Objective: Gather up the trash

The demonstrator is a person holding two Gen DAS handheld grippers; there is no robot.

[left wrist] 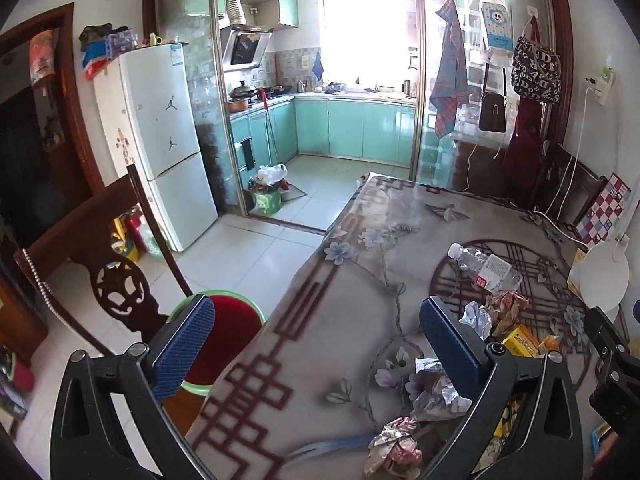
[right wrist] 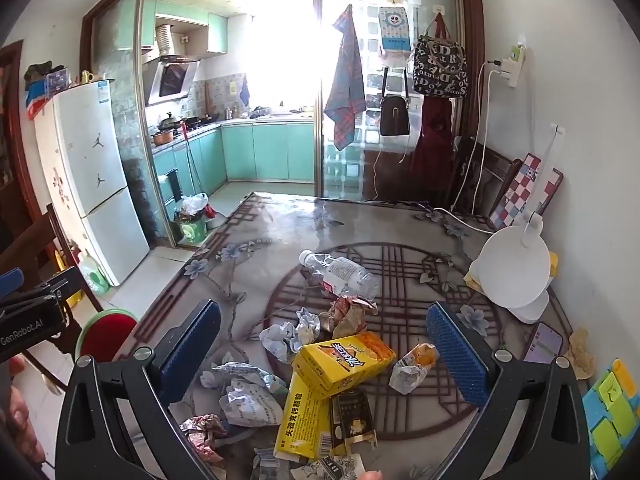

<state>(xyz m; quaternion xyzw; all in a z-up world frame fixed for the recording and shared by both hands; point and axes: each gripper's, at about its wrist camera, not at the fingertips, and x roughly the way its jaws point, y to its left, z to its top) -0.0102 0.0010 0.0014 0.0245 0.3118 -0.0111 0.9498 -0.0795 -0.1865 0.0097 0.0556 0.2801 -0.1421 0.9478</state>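
Note:
Trash lies in a heap on the patterned table (right wrist: 400, 232): a crushed clear plastic bottle (right wrist: 340, 274), crumpled paper wads (right wrist: 290, 334), a yellow carton (right wrist: 346, 360), a second yellow box (right wrist: 302, 420), a small dark box (right wrist: 354, 420) and a crumpled wrapper (right wrist: 412, 366). My right gripper (right wrist: 324, 352) is open and empty, held above the heap. My left gripper (left wrist: 316, 346) is open and empty over the table's left edge, left of the trash; the bottle (left wrist: 486, 266) and paper wads (left wrist: 436, 392) show there. A green-rimmed red bin (left wrist: 228, 336) stands on the floor by the table.
A white round lamp (right wrist: 514, 268), a phone (right wrist: 542, 344) and coloured sticky notes (right wrist: 610, 412) sit along the table's right side by the wall. A wooden chair (left wrist: 116, 280) stands left of the bin. A fridge (left wrist: 160, 140) and a full kitchen bin (left wrist: 266, 196) stand further back.

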